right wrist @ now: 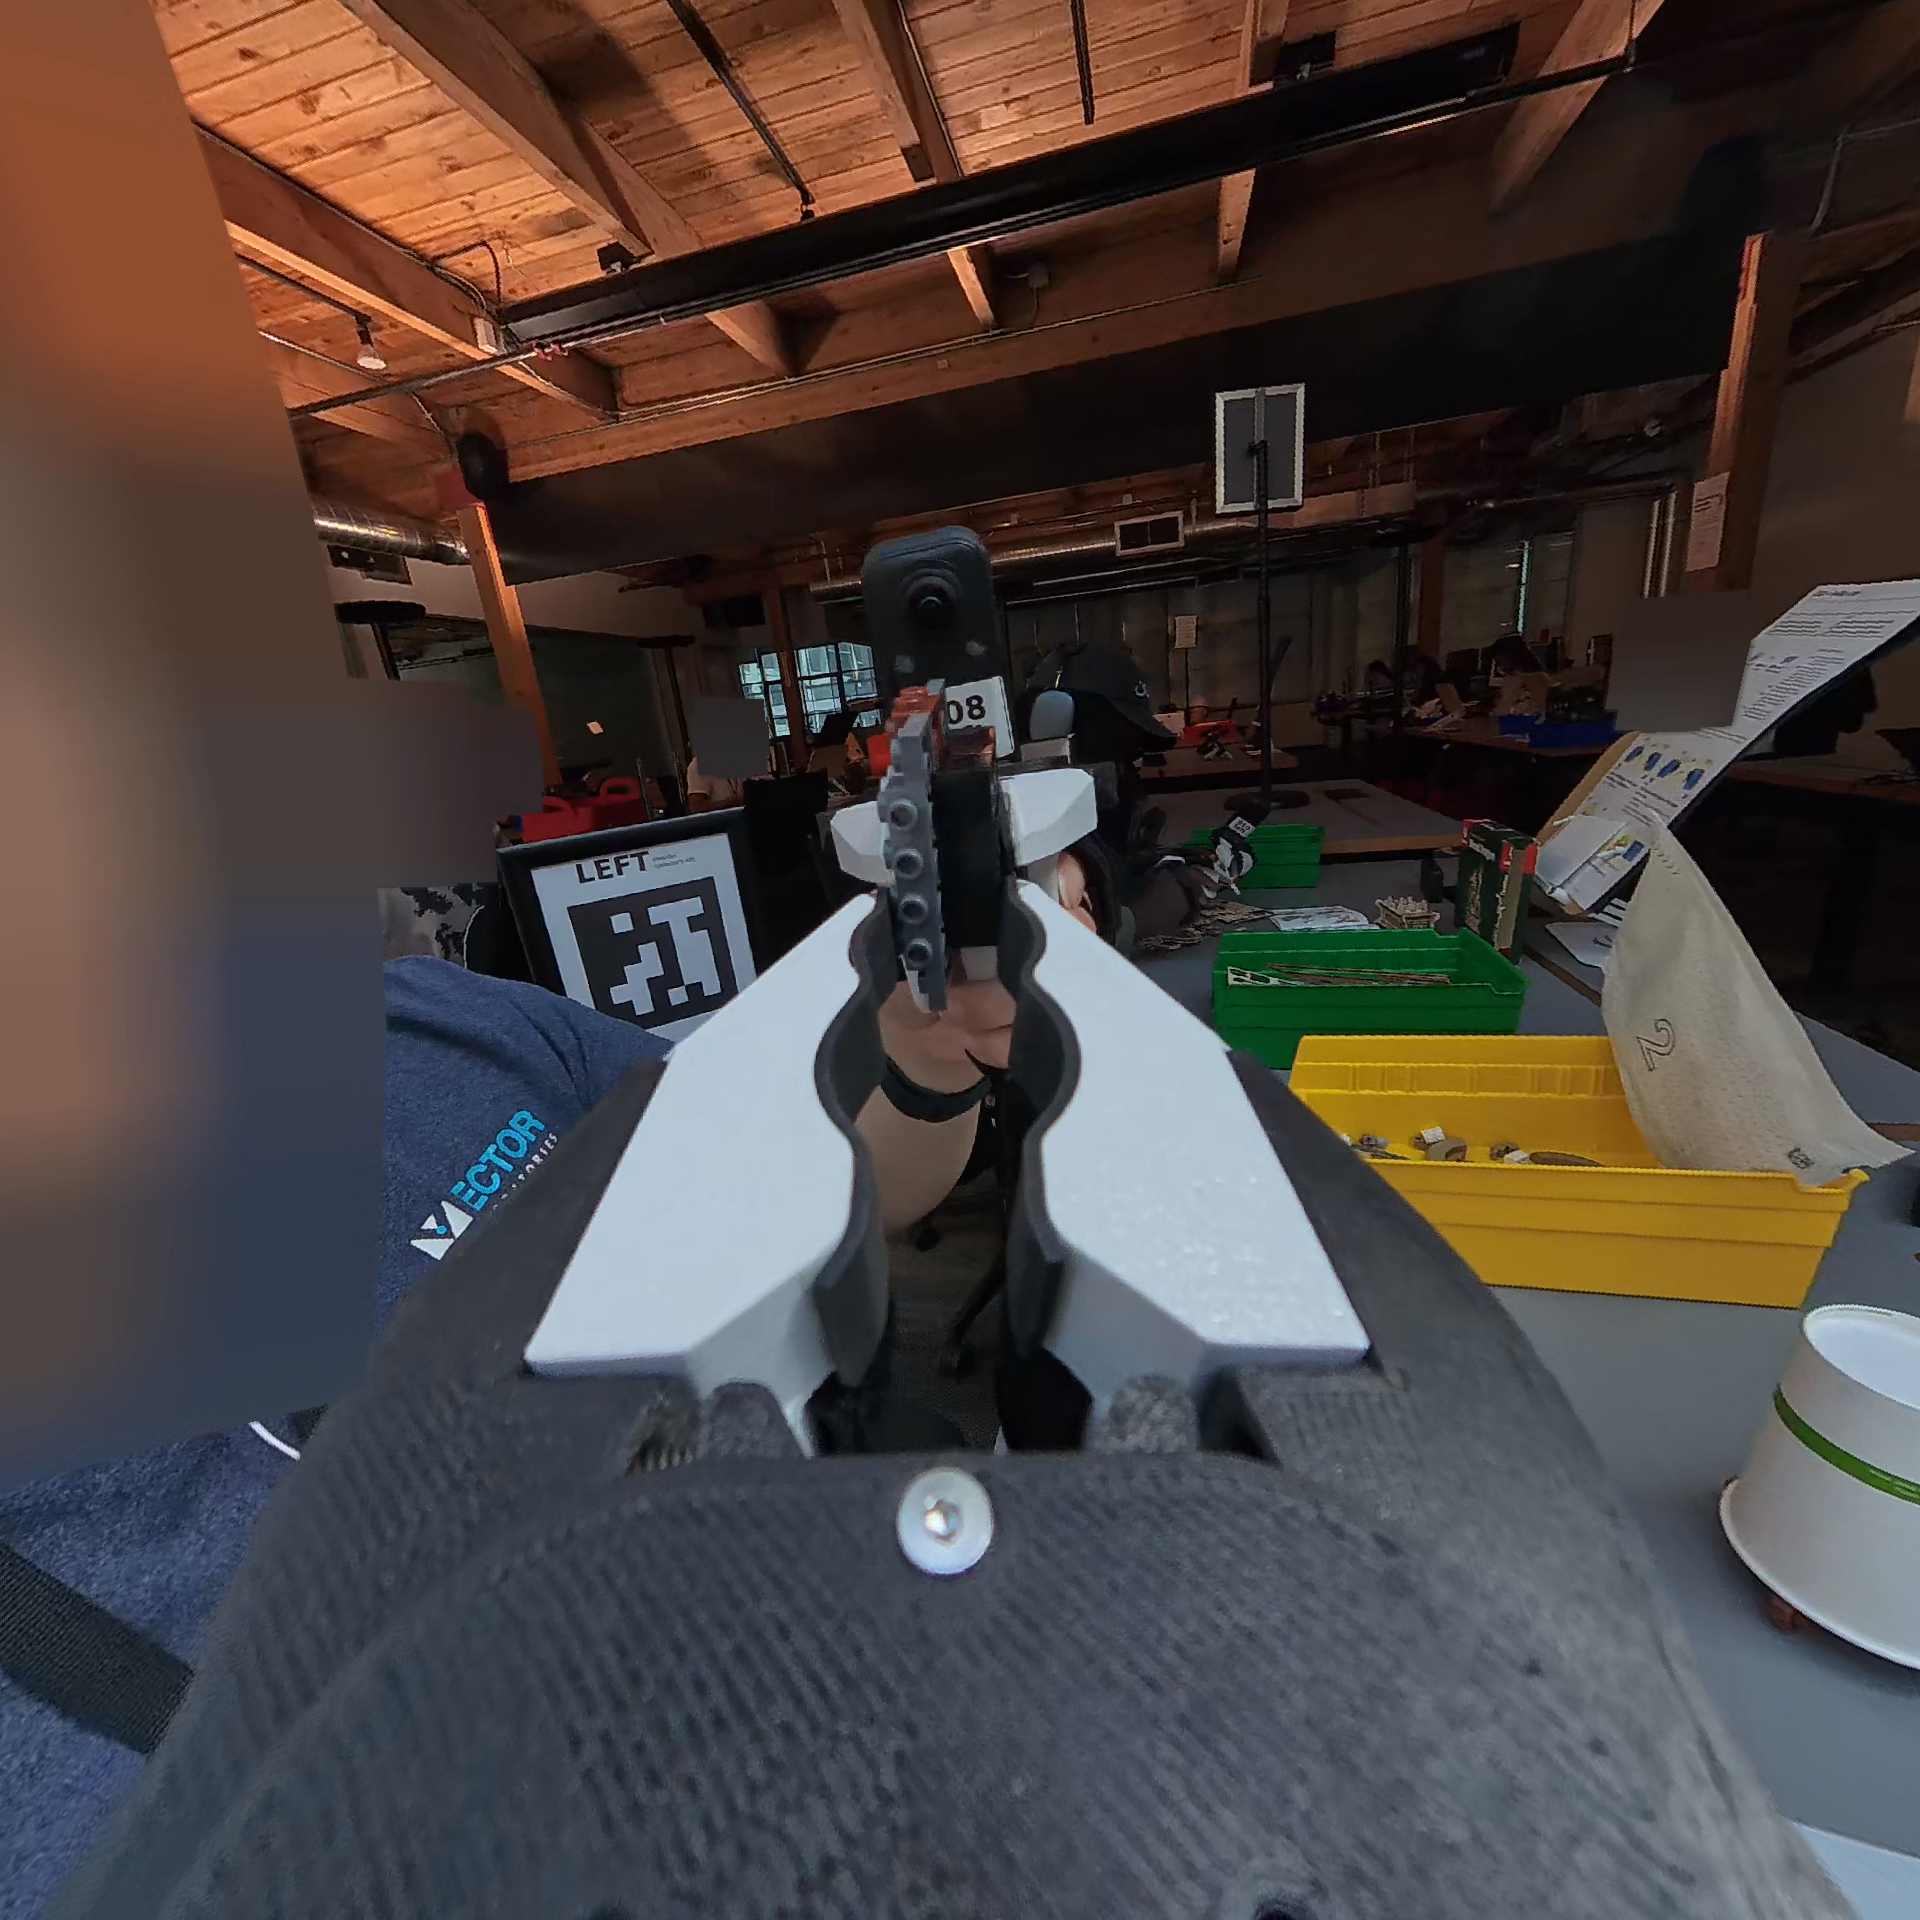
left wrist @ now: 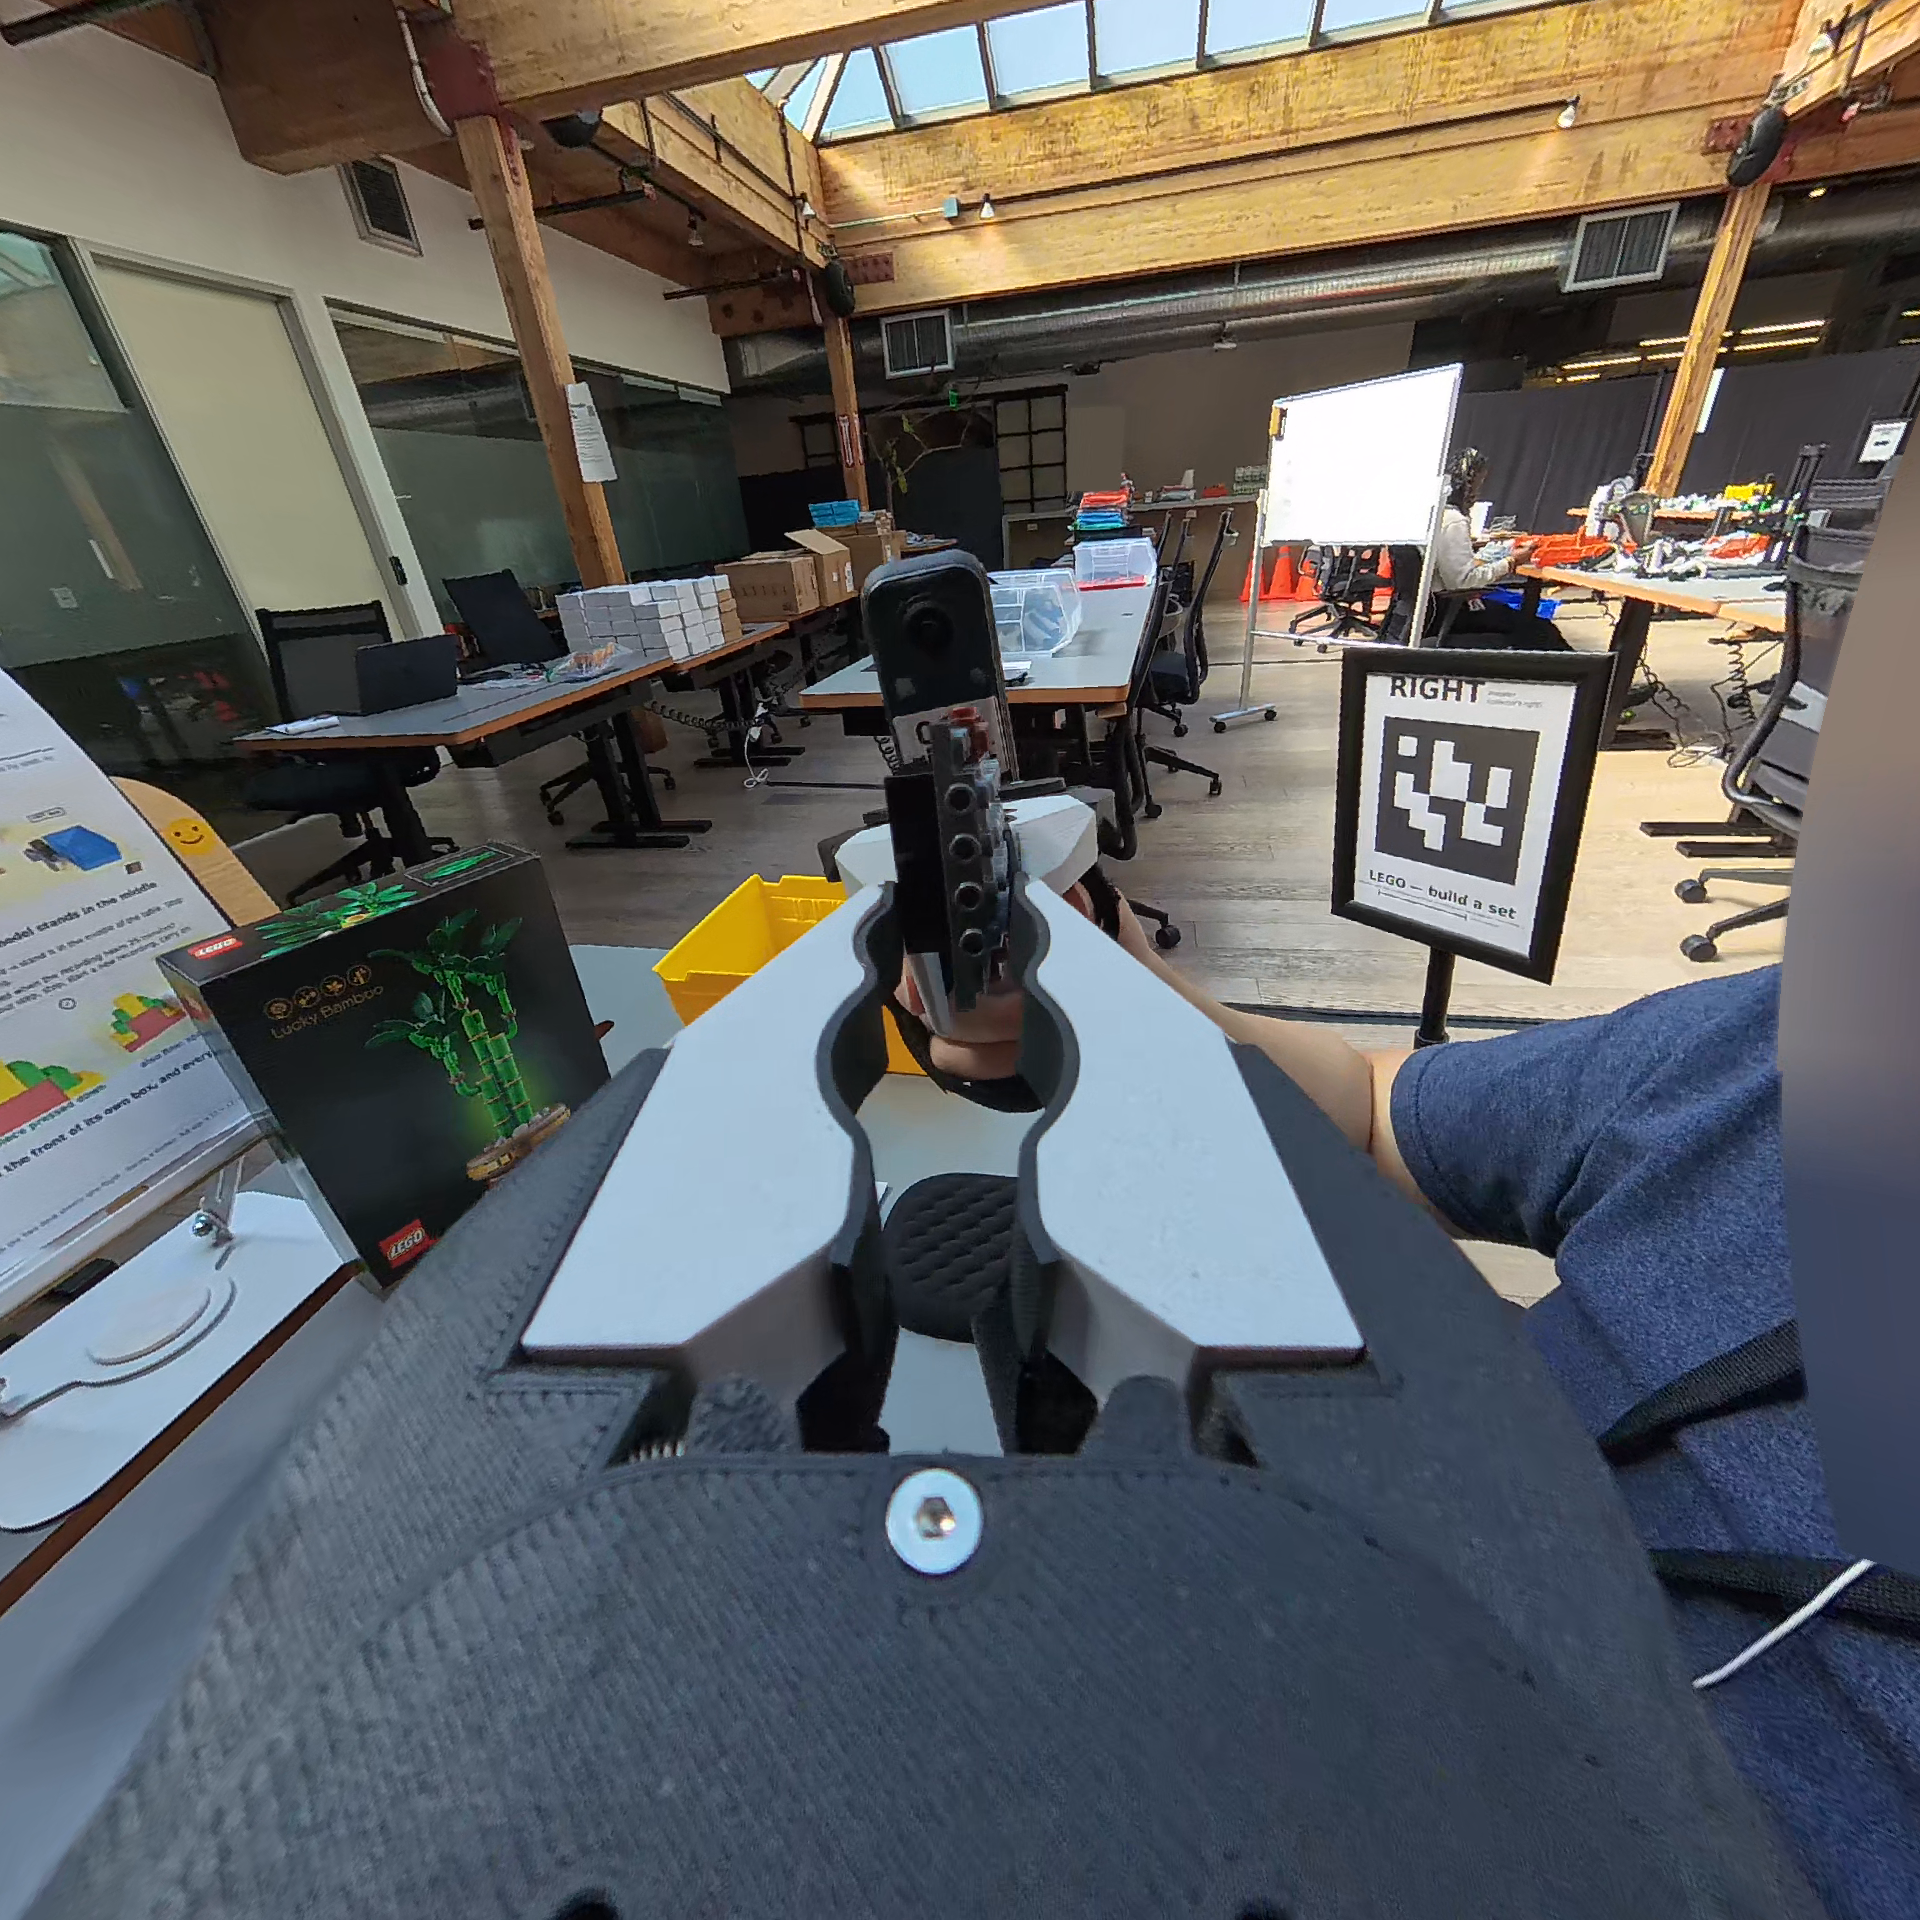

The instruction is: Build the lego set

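- Nearest the lens in both views sits each claw's own dark ribbed housing with its white fingers; the left claw (left wrist: 951, 935) and the right claw (right wrist: 951, 935) face one another, tips meeting on one small lego build (left wrist: 961, 862).
- Claw state: both appear clamped on that build from opposite sides, fingers drawn close with the piece wedged at the tips. Which claw bears the load I cannot tell.
- Location of the task's thing: the build is held in the air, above and on the near side of the yellow bin (left wrist: 753, 935), clear of the desk (right wrist: 1662, 1361).
- Progress, as judged: only a small stack of dark grey and black pieces, with a holed beam (right wrist: 914, 883) along one edge and a reddish piece at the top, is assembled. It bears little likeness to the green plant pictured on the set box (left wrist: 416, 1049), so most of the work appears outstanding.
- Loose pieces remain in the yellow bin (right wrist: 1558, 1174), beside a paper bag (right wrist: 1704, 1039) leaning into it; this supports an early-stage finding.
- Left wrist view alone shows: the set box beside the yellow bin, an instruction sheet (left wrist: 83, 935) beyond the box, and a framed marker sign (left wrist: 1465, 800) on the far side.
- Right wrist view alone shows: the bin's contents, green bins (right wrist: 1361, 987) behind it, a white paper cup (right wrist: 1839, 1475) in front of it, and a second marker sign (right wrist: 644, 925).
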Available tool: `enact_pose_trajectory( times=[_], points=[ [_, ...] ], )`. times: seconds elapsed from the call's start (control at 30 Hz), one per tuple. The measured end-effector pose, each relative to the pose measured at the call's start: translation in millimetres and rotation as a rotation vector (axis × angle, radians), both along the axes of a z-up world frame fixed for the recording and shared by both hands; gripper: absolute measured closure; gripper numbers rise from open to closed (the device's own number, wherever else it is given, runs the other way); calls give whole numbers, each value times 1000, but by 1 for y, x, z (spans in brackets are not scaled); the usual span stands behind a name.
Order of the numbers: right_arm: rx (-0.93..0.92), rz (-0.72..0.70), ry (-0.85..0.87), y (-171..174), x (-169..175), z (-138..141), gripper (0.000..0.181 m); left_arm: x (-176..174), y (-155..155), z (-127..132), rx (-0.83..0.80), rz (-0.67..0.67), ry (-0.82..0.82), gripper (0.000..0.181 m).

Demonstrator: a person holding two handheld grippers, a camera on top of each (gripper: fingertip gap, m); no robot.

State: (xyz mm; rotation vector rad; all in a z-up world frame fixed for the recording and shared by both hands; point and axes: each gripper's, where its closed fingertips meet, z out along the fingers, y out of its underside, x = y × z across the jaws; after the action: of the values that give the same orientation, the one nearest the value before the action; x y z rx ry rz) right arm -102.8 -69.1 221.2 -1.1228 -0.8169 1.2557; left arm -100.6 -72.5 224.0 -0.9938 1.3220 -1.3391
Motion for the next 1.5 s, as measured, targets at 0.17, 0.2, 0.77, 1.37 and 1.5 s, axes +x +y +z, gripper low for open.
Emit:
enact_pose_trajectory(
  times=[0.17, 0.2, 0.77, 1.37, 1.5],
  points=[
    [32, 8, -5, -6, -2, 2, 163, -1, -6, 2, 11, -6, -8, 164],
    [39, 7, -2, -6, -2, 2, 163, -2, -7, 2, 17, -3, -8, 164],
    [495, -316, -655, 5, -6, -38, 157, -4, 3, -50, 568, 161, 475, 164],
    [832, -185, -317, -55, -16, -20, 162, -19, -56, -27, 776, 102, -139, 162],
    [793, -134, -248, -56, -18, -18, 162, -20, -60, -24, 752, 78, -176, 164]
  ],
)
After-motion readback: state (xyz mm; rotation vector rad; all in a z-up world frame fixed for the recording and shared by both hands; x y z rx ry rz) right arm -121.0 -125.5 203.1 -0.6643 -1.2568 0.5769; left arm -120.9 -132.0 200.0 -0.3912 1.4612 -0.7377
